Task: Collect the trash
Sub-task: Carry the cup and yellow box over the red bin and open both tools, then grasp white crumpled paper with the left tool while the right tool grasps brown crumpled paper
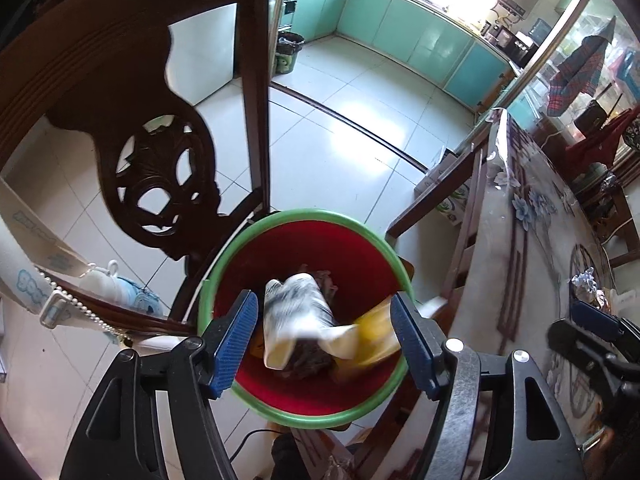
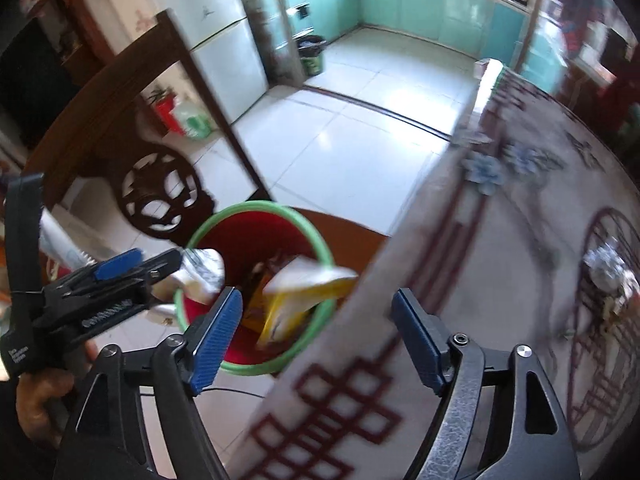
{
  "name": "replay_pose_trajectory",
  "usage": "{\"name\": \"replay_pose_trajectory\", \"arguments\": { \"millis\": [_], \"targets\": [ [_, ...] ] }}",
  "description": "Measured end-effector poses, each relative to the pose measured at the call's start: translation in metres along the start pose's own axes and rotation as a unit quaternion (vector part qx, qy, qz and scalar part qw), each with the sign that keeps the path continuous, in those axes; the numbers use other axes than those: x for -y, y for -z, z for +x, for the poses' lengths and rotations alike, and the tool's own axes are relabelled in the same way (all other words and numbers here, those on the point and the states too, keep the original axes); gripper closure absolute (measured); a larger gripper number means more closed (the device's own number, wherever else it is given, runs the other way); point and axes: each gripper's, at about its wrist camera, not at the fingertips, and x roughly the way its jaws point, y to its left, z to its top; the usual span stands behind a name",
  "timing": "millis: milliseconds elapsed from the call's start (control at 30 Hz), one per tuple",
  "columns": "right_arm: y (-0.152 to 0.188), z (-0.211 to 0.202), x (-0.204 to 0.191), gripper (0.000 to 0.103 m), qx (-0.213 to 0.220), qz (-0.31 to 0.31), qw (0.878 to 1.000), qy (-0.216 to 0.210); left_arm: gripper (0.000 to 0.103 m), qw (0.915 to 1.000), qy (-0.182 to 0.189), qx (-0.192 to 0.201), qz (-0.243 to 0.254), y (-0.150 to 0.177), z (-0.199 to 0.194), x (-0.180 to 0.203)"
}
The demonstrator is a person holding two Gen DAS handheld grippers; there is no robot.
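A red bin with a green rim (image 1: 304, 216) stands on the floor by the table; it also shows in the right wrist view (image 2: 256, 206). My left gripper (image 1: 324, 340) is open right above it. A crumpled white and silver wrapper (image 1: 298, 304) is blurred between the jaws, apart from both pads, over the bin. A yellow and white wrapper (image 1: 368, 336) is blurred beside it, also in the right wrist view (image 2: 304, 292). My right gripper (image 2: 316, 340) is open and empty over the table edge. A crumpled foil piece (image 2: 608, 264) lies on the table.
A carved dark wooden chair (image 1: 160, 184) stands close to the left of the bin. The patterned table (image 2: 500, 240) fills the right. A black bin (image 1: 289, 50) stands far off in the kitchen doorway. My left gripper also shows at the left of the right wrist view (image 2: 132, 268).
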Motion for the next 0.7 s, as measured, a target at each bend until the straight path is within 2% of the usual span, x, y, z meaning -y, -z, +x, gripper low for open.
{"name": "replay_pose_trajectory", "arguments": {
  "millis": [233,333,400,533,633,700],
  "targets": [
    [0.019,-0.023,0.090,0.023,0.012,0.083,0.995,0.060,0.035,0.9998,-0.007,-0.006,0.017,0.002,0.005,0.026],
    [0.027,-0.037,0.140,0.023,0.028,0.118,0.988,0.097,0.035,0.9998,-0.005,0.000,0.020,0.005,-0.002,0.040],
    [0.034,-0.047,0.188,0.023,0.044,0.158,0.979,0.125,0.035,0.9996,-0.002,0.007,0.028,0.007,-0.007,0.053],
    [0.048,-0.057,0.283,0.021,0.051,0.243,0.951,0.185,0.035,0.9986,0.016,0.021,0.046,0.013,-0.020,0.095],
    [0.057,-0.053,0.336,0.021,0.043,0.294,0.936,0.188,0.035,0.9969,0.035,0.025,0.066,0.015,-0.024,0.135],
    [0.058,-0.043,0.359,0.021,0.026,0.307,0.935,0.178,0.035,0.9944,0.050,0.025,0.089,0.016,-0.023,0.175]
  ]
}}
